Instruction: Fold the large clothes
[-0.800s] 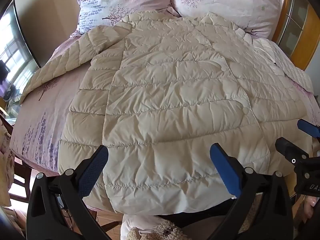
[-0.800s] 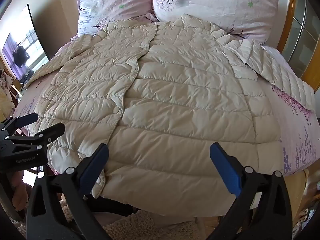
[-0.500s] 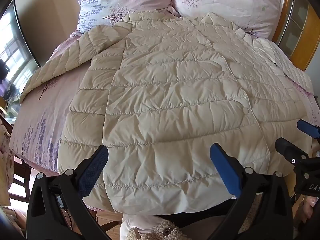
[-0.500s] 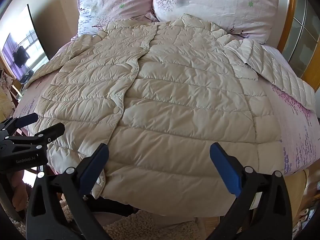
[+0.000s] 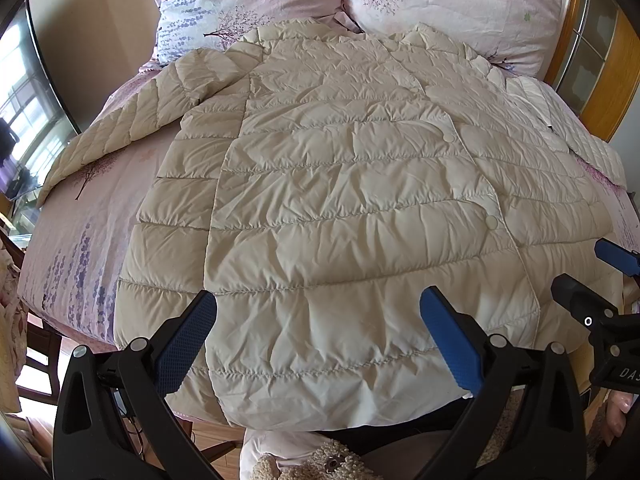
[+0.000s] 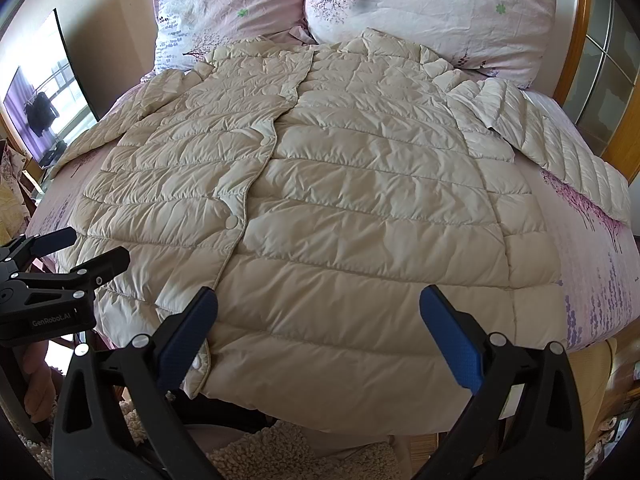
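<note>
Cream and puffy, the big coat (image 5: pixel 352 208) lies flat on its back on the bed (image 5: pixel 80 236) in the left wrist view, with its front closed and its round snaps (image 5: pixel 491 222) running down the right side. Its collar is at the far end, touching the two pink flowery pillows (image 5: pixel 452 0). One sleeve (image 5: pixel 132 128) stretches out to the left over the pink sheet. The bottom edge of the coat hangs a little over the near side of the bed. The left gripper (image 5: pixel 318 330) floats over that near part, and its blue fingers (image 5: pixel 186 346) are wide apart with nothing between them. The right gripper (image 5: pixel 592 276) peeks in at the right edge. In the right wrist view, the same coat (image 6: pixel 360 200) fills the bed, and its other sleeve (image 6: pixel 560 148) goes off to the right. The right gripper (image 6: pixel 318 330) floats over the near hem with its blue fingers (image 6: pixel 450 340) wide apart and holding nothing. The left gripper (image 6: pixel 86 248) shows at the left, also spread apart, near the coat's left edge.
</note>
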### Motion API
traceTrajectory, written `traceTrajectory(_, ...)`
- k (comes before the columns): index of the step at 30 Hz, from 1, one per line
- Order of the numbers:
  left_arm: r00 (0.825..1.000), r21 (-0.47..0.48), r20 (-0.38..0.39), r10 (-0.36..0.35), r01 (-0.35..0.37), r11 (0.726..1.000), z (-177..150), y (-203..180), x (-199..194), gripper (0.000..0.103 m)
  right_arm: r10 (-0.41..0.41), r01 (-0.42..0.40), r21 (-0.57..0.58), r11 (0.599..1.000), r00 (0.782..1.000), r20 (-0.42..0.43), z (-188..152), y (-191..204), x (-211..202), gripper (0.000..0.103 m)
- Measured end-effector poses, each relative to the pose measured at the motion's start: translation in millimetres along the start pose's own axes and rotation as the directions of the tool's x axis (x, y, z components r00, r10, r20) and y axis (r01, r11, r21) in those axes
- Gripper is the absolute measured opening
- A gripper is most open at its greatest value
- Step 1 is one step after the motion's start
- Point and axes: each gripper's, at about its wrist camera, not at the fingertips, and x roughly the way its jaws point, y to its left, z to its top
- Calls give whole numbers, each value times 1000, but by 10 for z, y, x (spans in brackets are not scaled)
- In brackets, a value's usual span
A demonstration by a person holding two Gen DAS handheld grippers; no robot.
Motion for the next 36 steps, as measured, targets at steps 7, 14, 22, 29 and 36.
traceTrajectory(7, 1000, 0, -1, -2, 2, 1000, 2, 1, 1, 102, -2, 2, 0, 1000, 1000, 1, -3, -2, -14, 101)
traceTrajectory(14, 1000, -1, -2, -2, 2, 1000, -7, 2, 6, 102, -2, 2, 1, 1000, 1000, 0, 2, -10, -4, 101)
traceTrajectory(22, 1000, 0, -3, -2, 2, 1000, -7, 2, 7, 102, -2, 2, 1, 1000, 1000, 0, 3, -14, -4, 101)
traceTrajectory(29, 1000, 0, -3, -2, 2, 1000, -7, 2, 7, 102, -2, 2, 3, 1000, 1000, 0, 15, -22, 6, 101)
traceTrajectory(36, 1000, 0, -5, -2, 2, 1000, -21, -12, 22, 102, -1, 1, 5, 1000, 1000, -1, 1, -31, -4, 101)
